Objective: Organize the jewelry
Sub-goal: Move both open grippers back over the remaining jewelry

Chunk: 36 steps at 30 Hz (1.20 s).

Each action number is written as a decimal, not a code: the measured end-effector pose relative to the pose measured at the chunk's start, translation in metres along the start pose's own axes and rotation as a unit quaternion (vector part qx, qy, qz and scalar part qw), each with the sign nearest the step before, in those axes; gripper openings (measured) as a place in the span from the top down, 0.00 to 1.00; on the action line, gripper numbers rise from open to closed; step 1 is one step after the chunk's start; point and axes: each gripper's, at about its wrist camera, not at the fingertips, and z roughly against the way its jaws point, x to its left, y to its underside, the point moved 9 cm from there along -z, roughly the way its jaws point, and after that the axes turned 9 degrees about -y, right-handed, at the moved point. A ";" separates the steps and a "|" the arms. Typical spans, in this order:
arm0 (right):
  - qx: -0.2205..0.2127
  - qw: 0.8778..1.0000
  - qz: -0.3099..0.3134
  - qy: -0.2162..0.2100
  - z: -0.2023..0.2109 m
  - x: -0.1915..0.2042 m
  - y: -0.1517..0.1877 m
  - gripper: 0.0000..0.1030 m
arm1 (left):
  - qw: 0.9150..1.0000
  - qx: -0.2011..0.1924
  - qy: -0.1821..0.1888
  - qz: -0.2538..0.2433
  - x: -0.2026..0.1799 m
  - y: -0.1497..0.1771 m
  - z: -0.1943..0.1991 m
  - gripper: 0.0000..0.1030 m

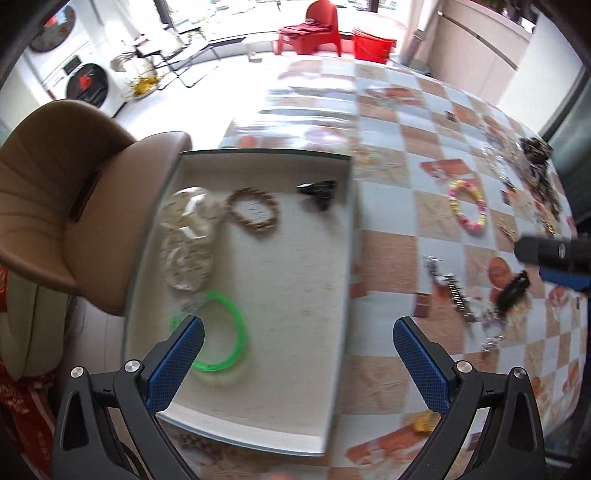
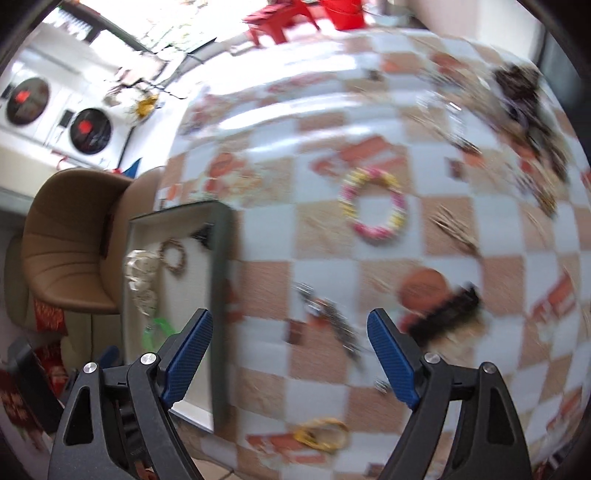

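A shallow grey tray point(image 1: 332, 369) lies on the checkered tablecloth. Inside it are a green bangle point(image 1: 236, 332), a brown bead bracelet point(image 1: 253, 212), cream scrunchies point(image 1: 186, 236) and a black clip point(image 1: 319, 190). My left gripper point(image 1: 297, 332) hovers open over the tray with nothing between its fingers. My right gripper point(image 2: 290, 328) is open and empty above the cloth, right of the tray point(image 2: 219, 295). Loose on the cloth lie a pink and yellow bracelet point(image 2: 373, 206), a silver chain point(image 2: 332, 321), a dark hair clip point(image 2: 443, 314) and a yellow ring-shaped piece point(image 2: 321, 434).
A brown padded chair point(image 1: 62, 206) stands left of the table. More jewelry and a dark patterned scrunchie point(image 1: 535, 151) lie at the far right of the cloth. Washing machines point(image 2: 88, 129) and a red chair point(image 1: 317, 26) stand across the room.
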 end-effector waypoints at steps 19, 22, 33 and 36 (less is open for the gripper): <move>0.019 0.983 -0.176 0.042 0.013 -0.134 0.039 0.15 | 0.996 0.057 0.064 -0.033 -0.093 -0.009 -0.014 0.00; 0.019 0.978 -0.204 0.036 0.005 -0.141 0.037 0.15 | 0.996 0.054 0.065 -0.033 -0.100 -0.021 -0.018 0.00; -0.014 0.964 -0.254 0.076 -0.017 -0.159 0.021 0.15 | 0.995 0.052 0.085 -0.021 -0.136 -0.084 -0.052 0.00; -0.018 0.963 -0.253 0.095 -0.025 -0.159 0.017 0.15 | 0.995 0.049 0.082 -0.028 -0.148 -0.097 -0.063 0.00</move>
